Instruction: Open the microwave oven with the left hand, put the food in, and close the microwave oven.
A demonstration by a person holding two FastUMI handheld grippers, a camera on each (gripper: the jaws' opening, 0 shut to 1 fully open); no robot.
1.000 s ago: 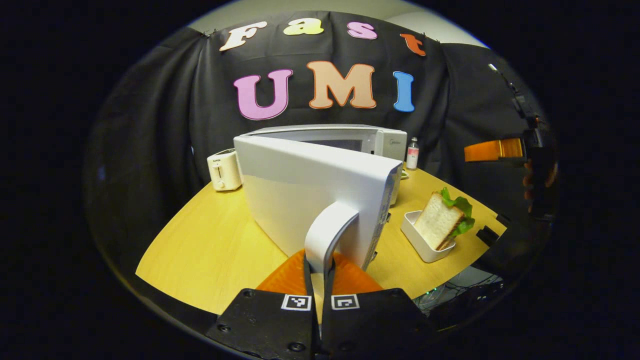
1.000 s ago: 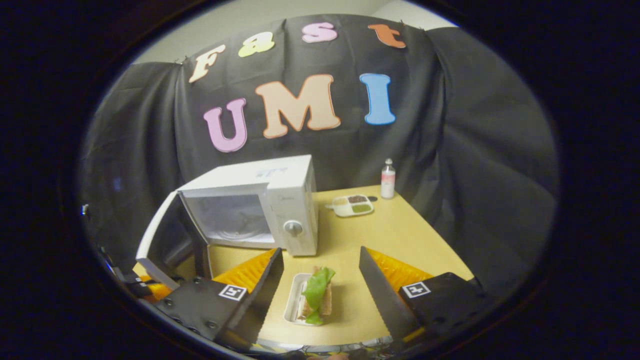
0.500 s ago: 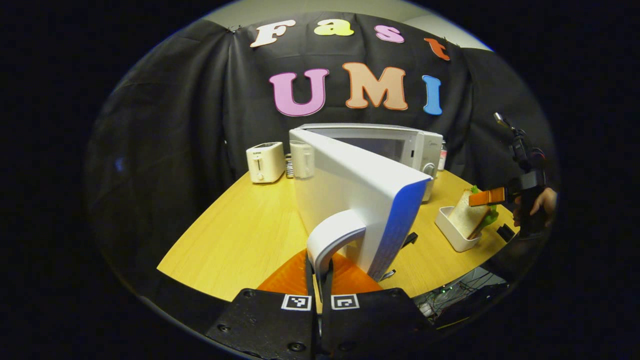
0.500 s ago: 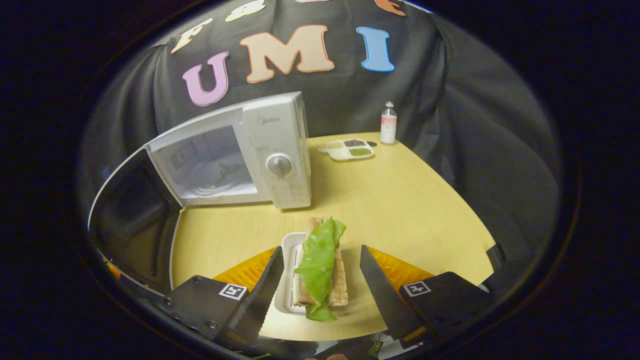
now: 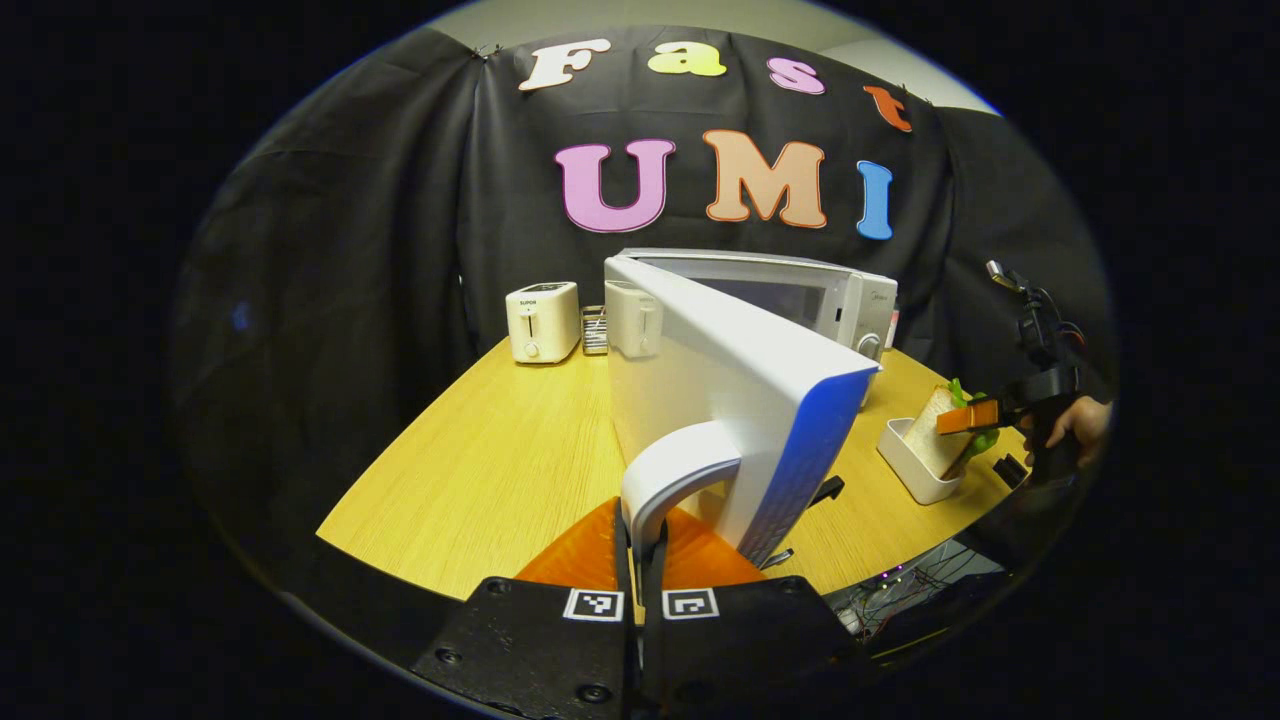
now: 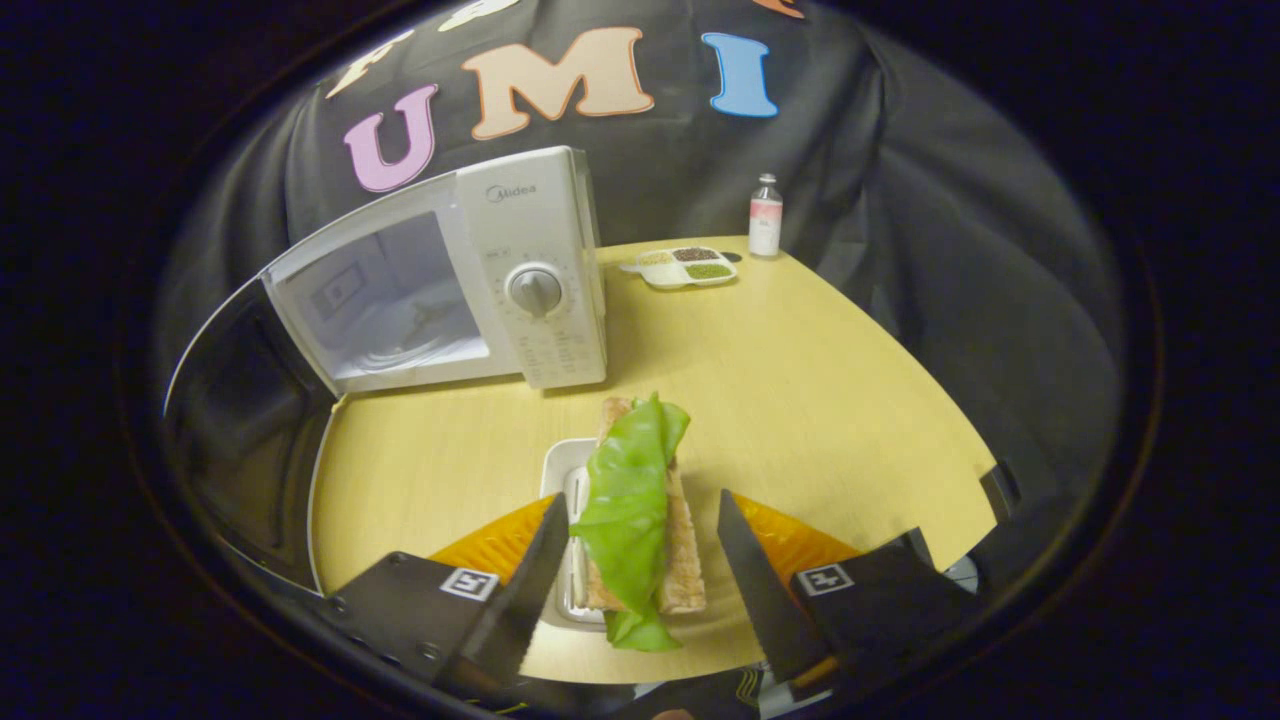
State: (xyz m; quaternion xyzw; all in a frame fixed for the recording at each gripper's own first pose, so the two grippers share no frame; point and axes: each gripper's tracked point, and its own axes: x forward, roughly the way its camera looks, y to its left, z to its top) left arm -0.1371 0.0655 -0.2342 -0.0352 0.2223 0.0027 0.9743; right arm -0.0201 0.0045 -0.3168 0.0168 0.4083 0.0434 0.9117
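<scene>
On the pale wooden surface (image 6: 800,400), rounded along its near edge and backed by black cloth draped as the booth's wall, stands a white microwave oven (image 6: 530,270) with its door (image 5: 720,400) swung wide open. Through the opening the right gripper view shows the light cavity with a glass turntable. The left gripper (image 5: 640,545) sits at the door's curved white handle (image 5: 665,475), its fingers drawn close together on either side of the handle's lower end; they appear to pinch it, though the contact itself is hard to make out so close to the lens.

Near the front edge of the surface lies a small white tray (image 6: 562,480) holding the food, a sandwich (image 6: 640,500) of toasted bread with a green lettuce leaf draped over it. The right gripper (image 6: 640,560) hangs over it with its fingers spread wide, one on each side of the sandwich and apart from it. From the left gripper view, that gripper and the hand (image 5: 1080,425) holding it show at the far right, just over the tray.

Farther back, to the right of the oven, rest a divided dish (image 6: 685,268) with darker and greener fillings and, beside it, a small bottle (image 6: 765,215) with a pinkish label. To the left of the oven, a cream toaster (image 5: 542,320) stands near the cloth, with a second like it partly hidden behind the open door.
</scene>
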